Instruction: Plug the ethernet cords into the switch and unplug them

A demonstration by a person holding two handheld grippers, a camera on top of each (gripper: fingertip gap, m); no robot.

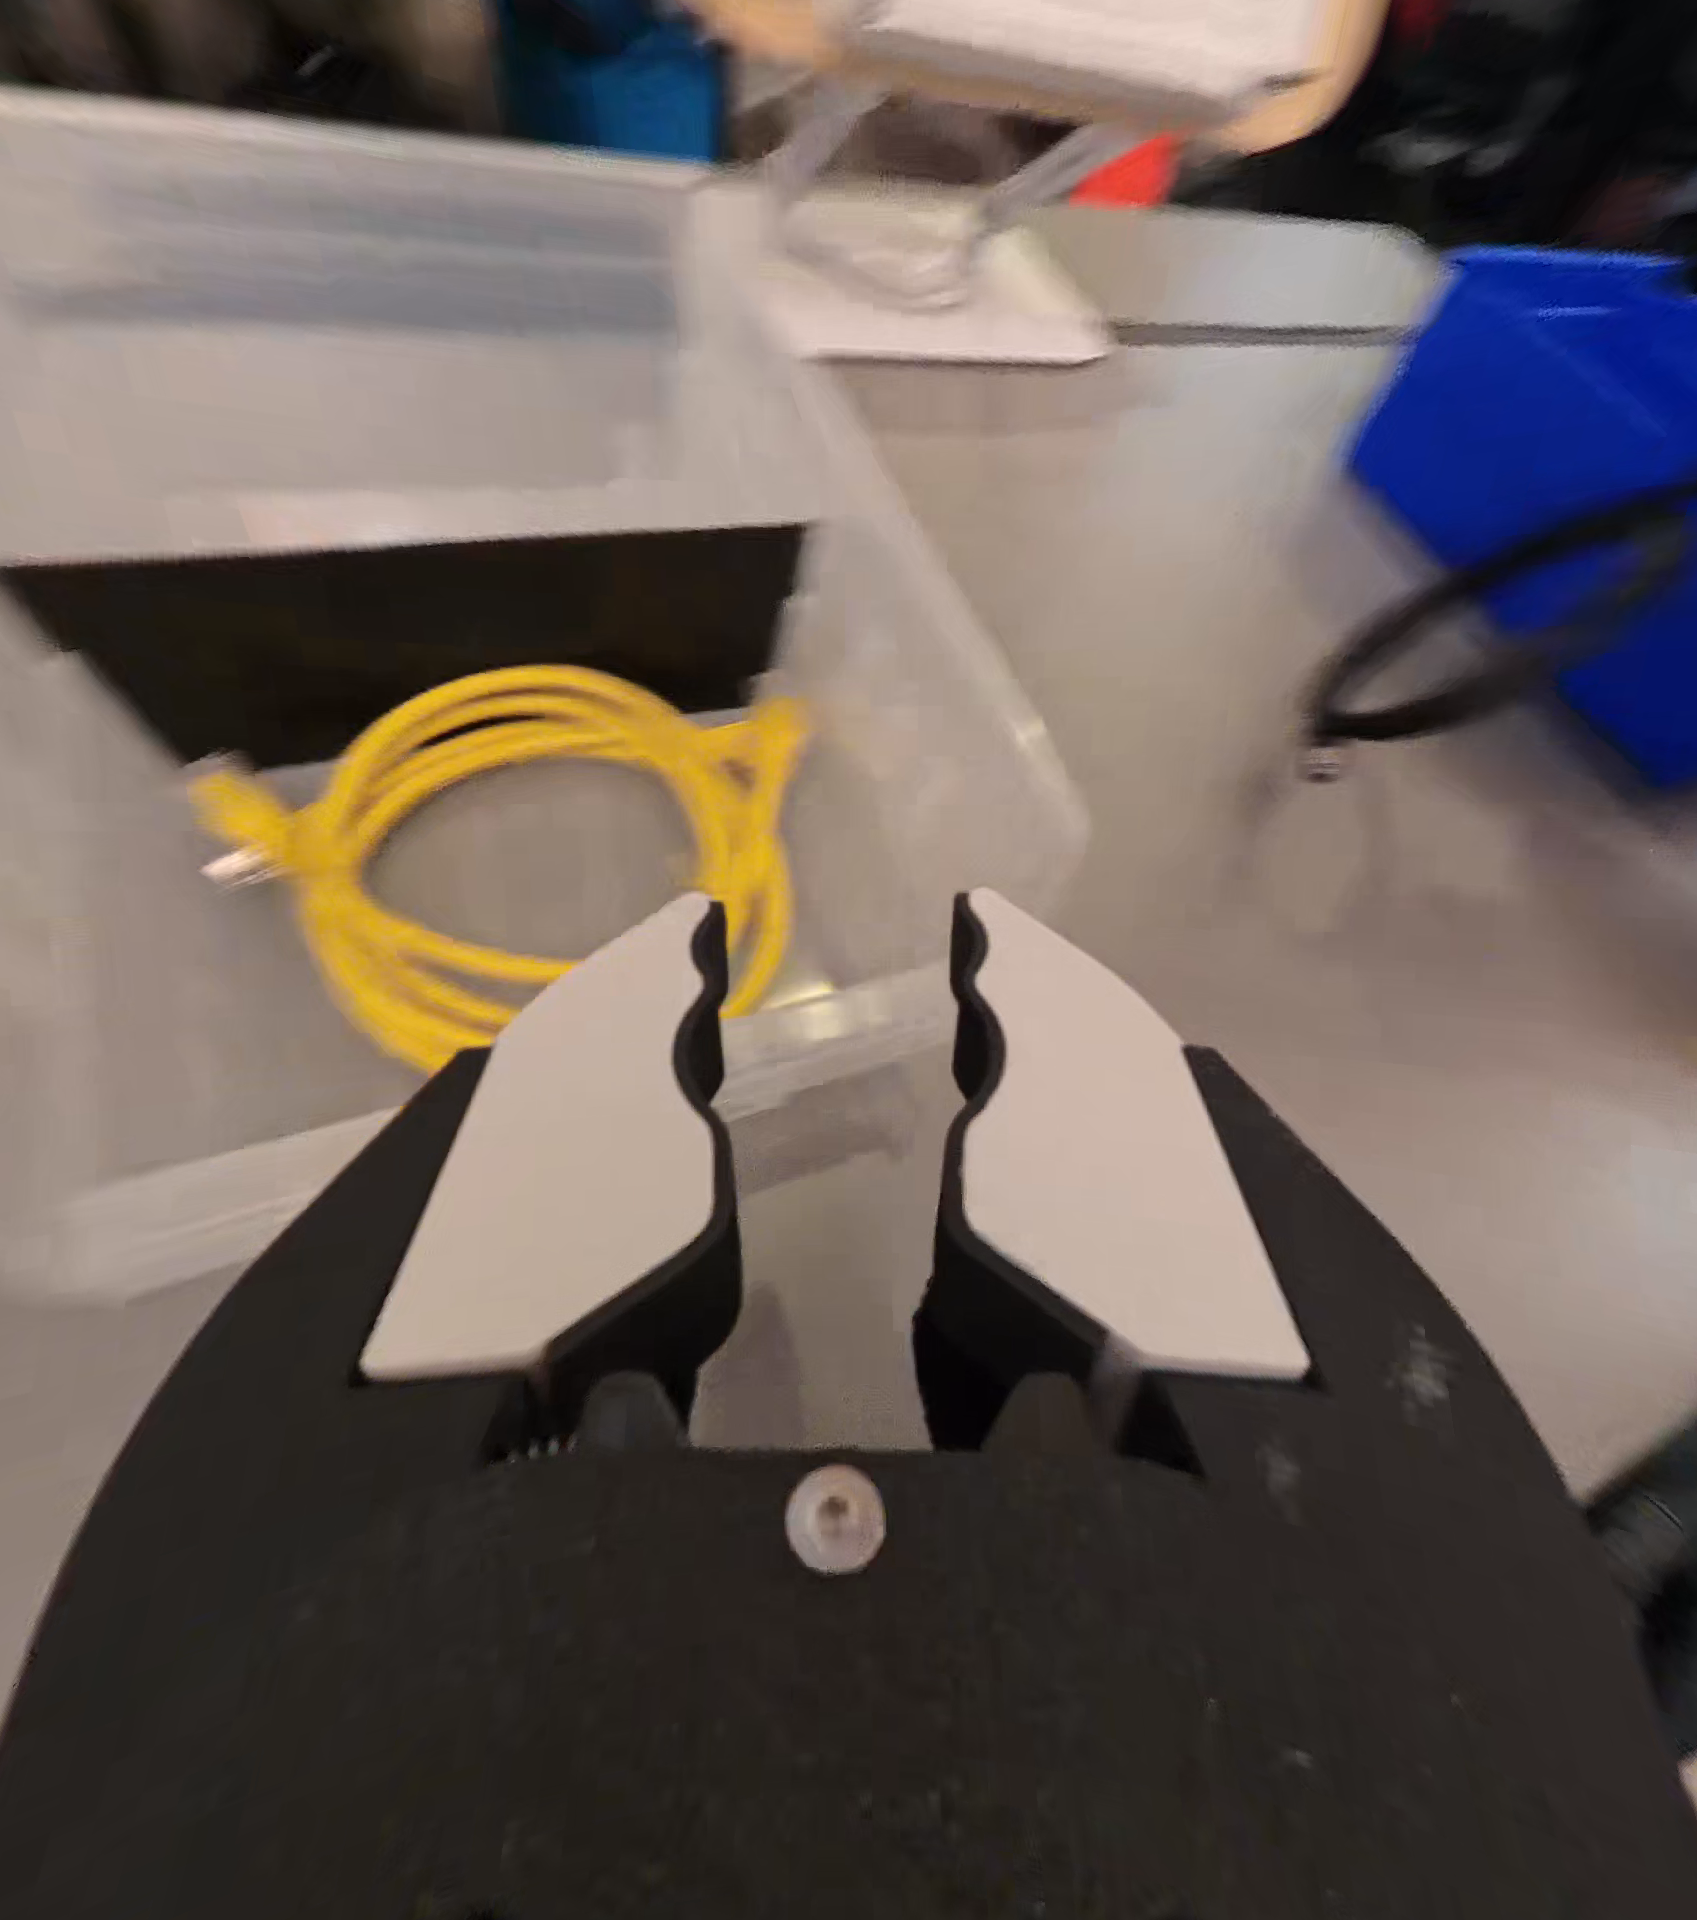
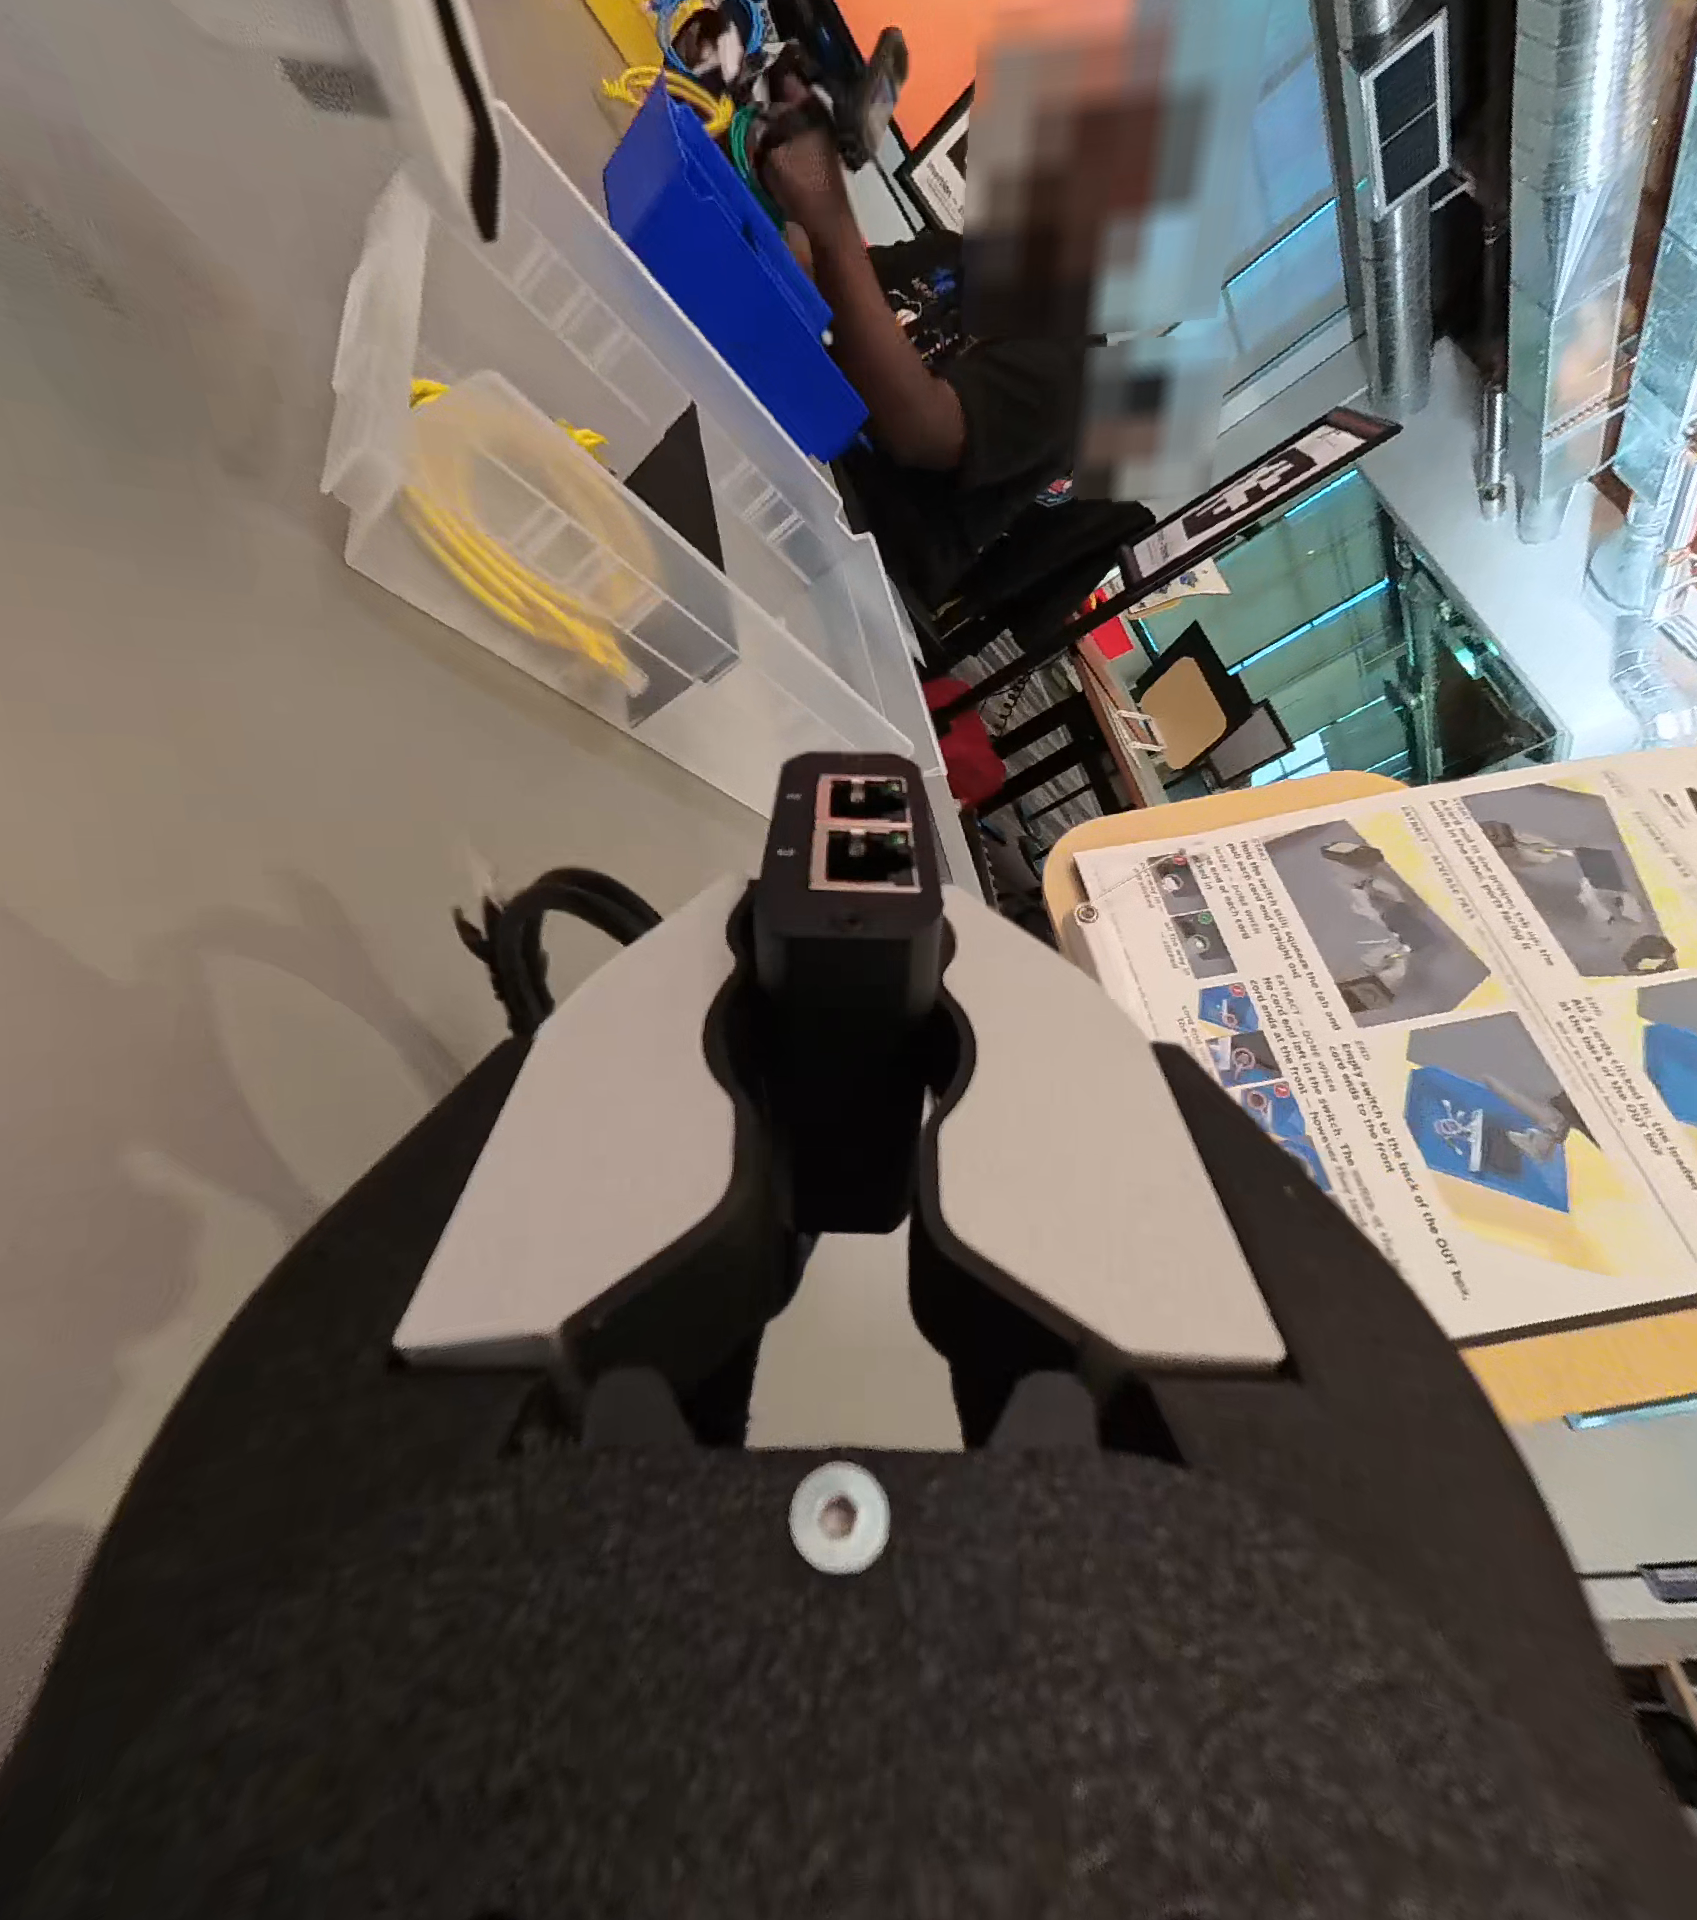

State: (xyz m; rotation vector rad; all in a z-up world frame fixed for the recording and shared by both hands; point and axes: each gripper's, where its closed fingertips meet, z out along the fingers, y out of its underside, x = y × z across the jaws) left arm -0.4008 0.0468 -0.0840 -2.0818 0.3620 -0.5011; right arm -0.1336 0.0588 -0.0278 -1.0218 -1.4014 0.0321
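We see the left gripper (image 1: 836,935) with its two fingers spread well apart and nothing between them: through the gap only the pale table (image 1: 1239,1039) and the near rim of a clear plastic bin (image 1: 823,1029) show, and neither pad touches anything. Just beyond the left fingertip (image 1: 688,935), inside that bin, lies a coiled yellow ethernet cord (image 1: 511,831), with a plug end sticking out at its left side; the cord lies loose and apart from the fingers. This view is blurred, so finer detail of the cord is hard to make out. To the right on the table sits a blue bin (image 1: 1602,499) with a loop of black cable (image 1: 1446,644) in front of it. The right gripper (image 2: 844,997) is pinching the black switch (image 2: 849,935): the body of the switch stands lengthwise between the two fingers, both dark pads pressed against its sides, and its end with two ports (image 2: 870,847) juts out past the fingertips, both ports vacant. The switch is held up off the table, which in this tilted view runs along the left. Behind the switch we can see the same clear bin (image 2: 532,582) with the yellow cord (image 2: 511,551) inside it, a black cable (image 2: 553,925) beside the left finger, a blue bin (image 2: 719,260) farther off, and a printed instruction sheet (image 2: 1446,1039) on a stand to the right.
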